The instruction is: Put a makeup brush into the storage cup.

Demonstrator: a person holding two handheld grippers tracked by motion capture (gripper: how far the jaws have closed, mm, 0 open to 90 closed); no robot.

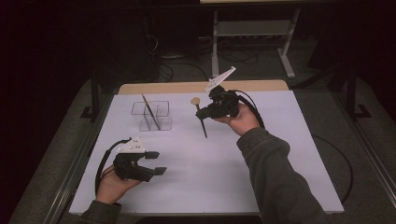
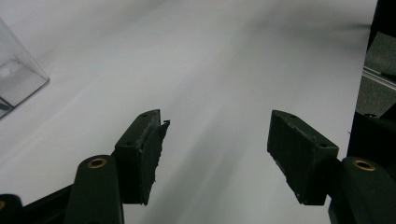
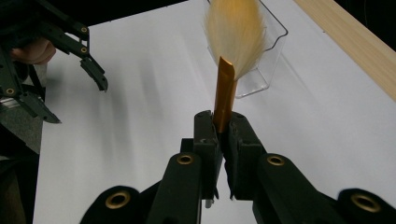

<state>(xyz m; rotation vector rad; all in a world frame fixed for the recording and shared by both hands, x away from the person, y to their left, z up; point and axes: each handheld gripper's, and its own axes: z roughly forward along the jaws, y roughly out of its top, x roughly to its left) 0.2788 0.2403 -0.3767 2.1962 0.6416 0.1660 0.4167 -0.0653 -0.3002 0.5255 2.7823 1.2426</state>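
Right gripper [image 1: 201, 111] raised above the counter [image 1: 261, 158], roughly at 1 o'clock from the counter's middle in the high view. Jaws pressed onto a makeup brush [image 1: 201, 119], pinching it at the copper ferrule [image 3: 224, 95]. In the right gripper view the pale bristle head [image 3: 235, 32] fans out beyond the jaws. In the high view the dark handle [image 1: 203, 128] hangs down toward 6 o'clock, its tip near the white counter; whether it touches cannot be told.

Left gripper [image 1: 156, 163] held low at about 7 o'clock on the counter, well apart from the right one. Jaws spread wide, nothing between them; in the left gripper view there is bare white surface in the gap [image 2: 215, 154].

Clear two-compartment organiser [image 1: 152, 115] stands at about 11 o'clock, between the two grippers but nearer the far edge. A thin dark stick-like item [image 1: 150, 111] leans inside it, top tilted toward 11 o'clock; which compartment holds its foot cannot be told. A corner of the organiser shows at 10 o'clock in the left gripper view [image 2: 18, 77], and behind the bristles in the right gripper view [image 3: 268, 60].

A wooden strip [image 1: 201, 87] runs along the counter's far edge.
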